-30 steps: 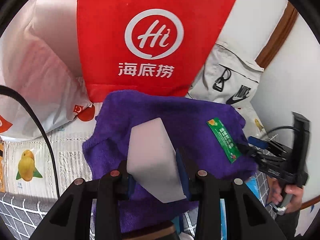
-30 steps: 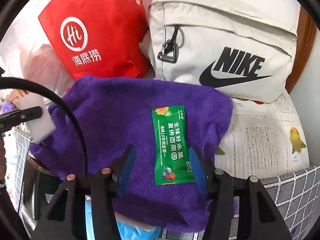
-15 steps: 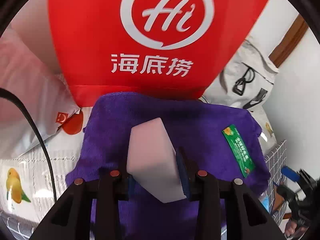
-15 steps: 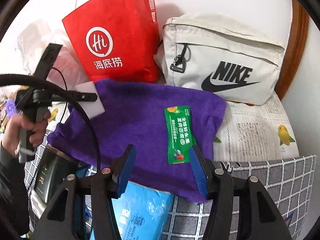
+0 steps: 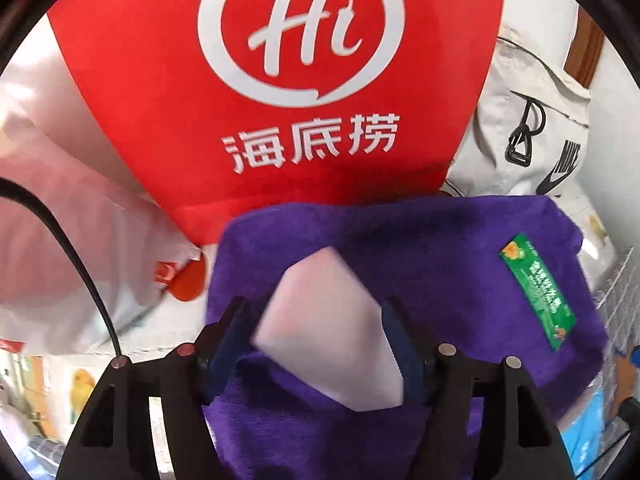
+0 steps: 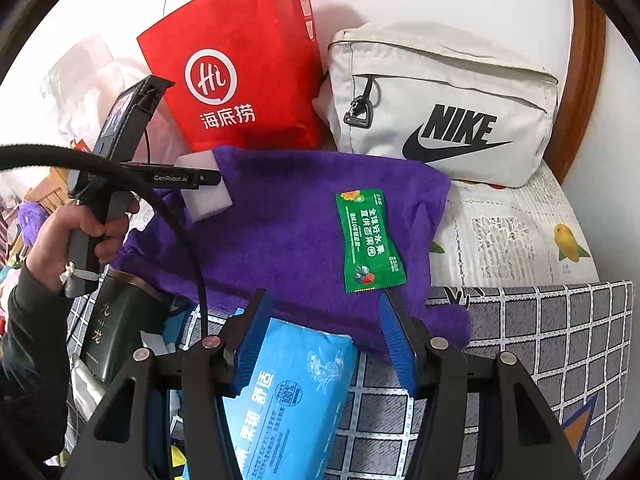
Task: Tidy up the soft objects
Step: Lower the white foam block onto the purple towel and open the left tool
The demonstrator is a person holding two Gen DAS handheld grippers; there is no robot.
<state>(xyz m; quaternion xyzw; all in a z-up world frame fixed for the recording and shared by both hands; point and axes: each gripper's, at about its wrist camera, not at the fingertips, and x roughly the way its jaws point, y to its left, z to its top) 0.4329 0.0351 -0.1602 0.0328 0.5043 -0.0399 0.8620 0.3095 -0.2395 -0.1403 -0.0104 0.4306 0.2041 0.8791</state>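
Observation:
A purple towel (image 6: 288, 240) lies spread on the surface, also in the left wrist view (image 5: 440, 264). A green sachet (image 6: 368, 240) lies on its right part; it shows in the left wrist view (image 5: 538, 290) too. My left gripper (image 5: 316, 332) holds a white sponge block (image 5: 324, 336) over the towel's left edge; its left pad stands slightly off the block. From the right wrist view the block (image 6: 204, 192) sits at the towel's far left corner. My right gripper (image 6: 326, 332) is open and empty, pulled back above the towel's near edge.
A red paper bag (image 6: 240, 72) and a cream Nike bag (image 6: 440, 100) stand behind the towel. A blue tissue pack (image 6: 288, 396) and a dark green box (image 6: 108, 332) lie near the front left. A white plastic bag (image 5: 60, 240) is at left.
My left gripper moved forward toward the red bag with the sponge and its jaws widened a little. My right gripper drew back and up from the sachet.

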